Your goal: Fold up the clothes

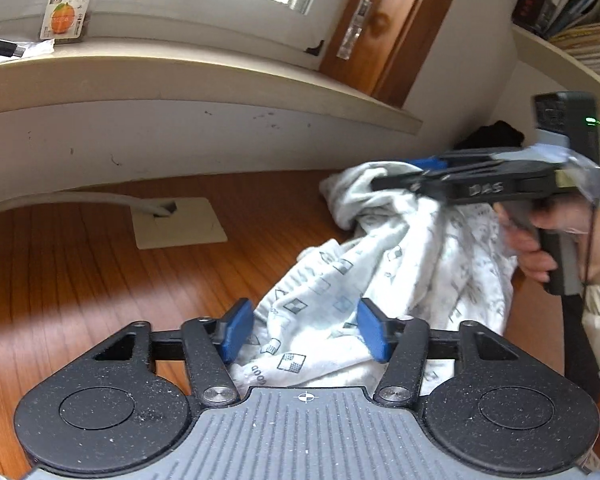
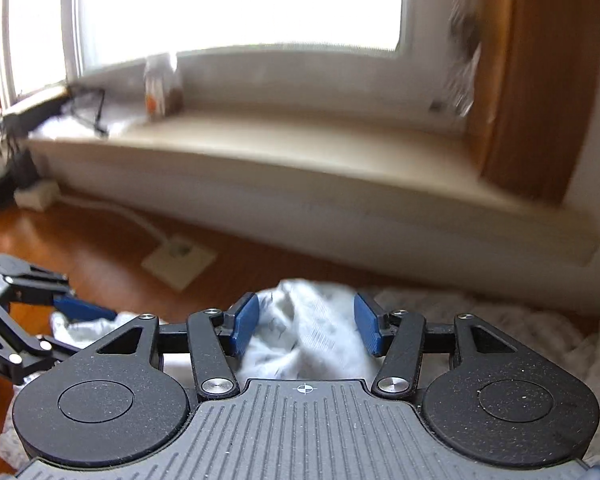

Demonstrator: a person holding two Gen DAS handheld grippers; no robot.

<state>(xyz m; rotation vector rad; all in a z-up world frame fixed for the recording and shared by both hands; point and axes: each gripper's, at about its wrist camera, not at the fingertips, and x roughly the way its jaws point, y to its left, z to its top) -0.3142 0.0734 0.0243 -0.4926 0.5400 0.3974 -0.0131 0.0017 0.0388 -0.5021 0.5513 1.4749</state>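
A white garment (image 1: 380, 264) printed with small grey and blue squares lies crumpled on the wooden table (image 1: 80, 272). My left gripper (image 1: 306, 330) is open, its blue pads (image 1: 238, 330) standing wide on either side of the garment's near folds. My right gripper (image 1: 396, 174), held by a hand (image 1: 540, 240), reaches in from the right over the top of the heap. In the right wrist view this gripper (image 2: 306, 326) is also open, with a raised bunch of the garment (image 2: 308, 332) between its pads. The left gripper (image 2: 76, 320) shows at the far left there.
A pale window sill (image 1: 180, 68) runs along the back, with a bottle (image 1: 66, 8) bearing an orange label and a black cable on it. A white cable plate (image 1: 178, 222) is set in the table. Book shelves (image 1: 572, 8) stand at the right; a dark object (image 1: 496, 136) lies behind the garment.
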